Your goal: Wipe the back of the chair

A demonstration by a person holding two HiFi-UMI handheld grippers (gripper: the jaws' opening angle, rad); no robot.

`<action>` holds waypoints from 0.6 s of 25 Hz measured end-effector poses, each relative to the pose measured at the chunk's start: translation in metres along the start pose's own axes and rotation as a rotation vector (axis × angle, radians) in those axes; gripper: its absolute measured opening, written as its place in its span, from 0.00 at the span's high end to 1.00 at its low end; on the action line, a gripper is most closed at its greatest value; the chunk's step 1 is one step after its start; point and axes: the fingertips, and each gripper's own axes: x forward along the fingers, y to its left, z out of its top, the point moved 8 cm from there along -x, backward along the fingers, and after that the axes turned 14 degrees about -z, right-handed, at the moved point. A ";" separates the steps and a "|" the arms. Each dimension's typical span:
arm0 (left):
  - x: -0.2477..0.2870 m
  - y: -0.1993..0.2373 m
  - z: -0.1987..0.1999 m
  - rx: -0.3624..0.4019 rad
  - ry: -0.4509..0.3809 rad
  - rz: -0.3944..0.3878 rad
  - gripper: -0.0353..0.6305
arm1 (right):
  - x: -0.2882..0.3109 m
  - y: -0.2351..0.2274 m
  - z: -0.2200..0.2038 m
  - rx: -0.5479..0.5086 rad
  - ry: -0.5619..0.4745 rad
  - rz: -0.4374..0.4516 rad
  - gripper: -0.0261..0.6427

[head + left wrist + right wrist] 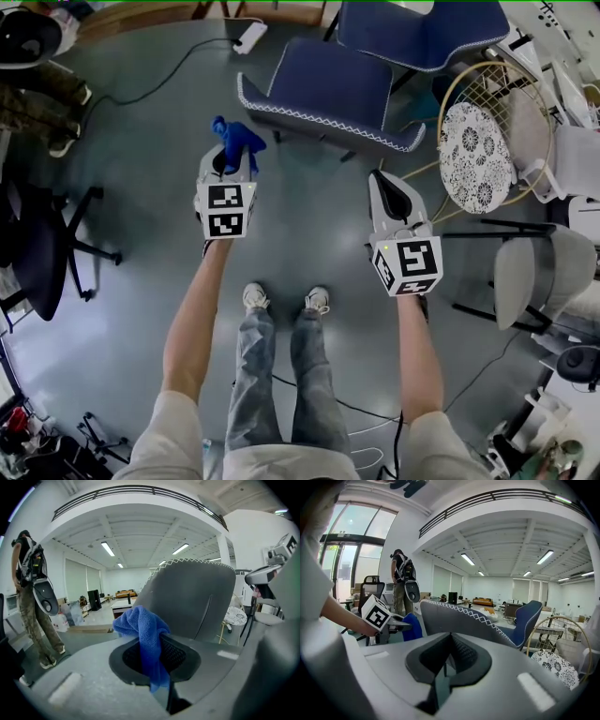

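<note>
Blue microfibre cloth (pixel 236 139): bunched, pinched between jaws of left gripper (pixel 229 157), loose end poking up and forward. Chair back (pixel 328 101): dark blue upholstery, white zigzag stitching along top edge, upright, gently curved. Cloth just beside back's near-left corner, small gap showing, not touching.

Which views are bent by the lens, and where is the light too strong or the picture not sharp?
Head view: fisheye bend, the chair looks bowed, with even light and soft shadows. Left gripper view: black corners, the blue cloth is sharp, the grey foreground is soft. Right gripper view: the railing curves overhead, and the window at the left is nearly washed out.
</note>
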 end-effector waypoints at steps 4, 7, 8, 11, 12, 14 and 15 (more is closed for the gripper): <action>0.016 0.000 0.010 0.016 -0.004 -0.021 0.88 | 0.001 -0.006 -0.004 0.003 0.016 -0.014 0.96; 0.027 -0.006 0.017 0.053 0.005 -0.041 0.88 | -0.003 -0.013 -0.009 0.012 0.024 -0.021 0.96; 0.030 -0.008 0.020 0.069 0.008 -0.046 0.88 | -0.004 -0.015 -0.010 0.015 0.025 -0.022 0.96; 0.037 -0.018 0.027 0.094 0.011 -0.058 0.88 | -0.008 -0.022 -0.017 0.018 0.031 -0.028 0.96; 0.039 -0.023 0.027 0.094 0.010 -0.063 0.88 | -0.010 -0.024 -0.019 0.018 0.034 -0.030 0.96; 0.040 -0.032 0.029 0.096 0.007 -0.076 0.88 | -0.015 -0.027 -0.023 0.017 0.037 -0.034 0.96; 0.041 -0.038 0.030 0.100 0.004 -0.083 0.88 | -0.018 -0.029 -0.024 0.018 0.037 -0.037 0.96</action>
